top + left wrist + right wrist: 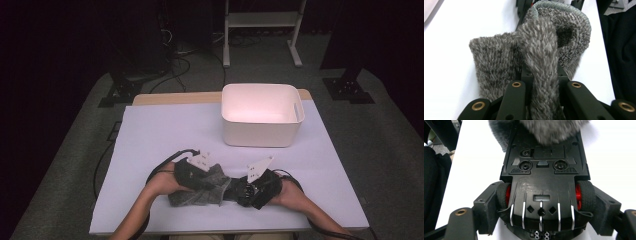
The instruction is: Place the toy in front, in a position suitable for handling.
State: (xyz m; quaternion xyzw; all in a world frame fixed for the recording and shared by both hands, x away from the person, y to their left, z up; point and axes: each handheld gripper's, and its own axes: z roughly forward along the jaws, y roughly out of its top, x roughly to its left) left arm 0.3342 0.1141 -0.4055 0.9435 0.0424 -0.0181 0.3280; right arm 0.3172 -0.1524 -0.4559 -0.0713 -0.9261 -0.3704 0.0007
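In the high view, a person's two forearms come in from below, and the left gripper [216, 181] and the right gripper [239, 189] meet near the front edge of the white-covered table [165, 135]. Between them I see a grey fluffy knitted sock [200, 192] and a black toy car with red wheel hubs [247, 191]. One white rectangular plastic bin [261, 114] stands well apart, at the far side of the table, and nothing shows inside it. The count is one sock, one car, one bin, two grippers.

In the left gripper view, the jaws are pressed together on a fold of the sock [541, 50], and the sock's opening [567, 32] gapes toward the car. I judge that this pinch takes only one layer of soft cloth; if the hand pulls hard, the fold may slip out and the sock will fall flat on the table.

In the right gripper view, the jaws stand wide and clamp the toy car [544, 185] across its tyres, with its underside turned to the camera, and the car's far end is already under the sock [541, 130]. The tyres are round and rubbery, so I think the car could twist or roll out of the hold. The wheels or the sharp chassis edges may also catch in the fluffy yarn, and then the car stops halfway in the sock
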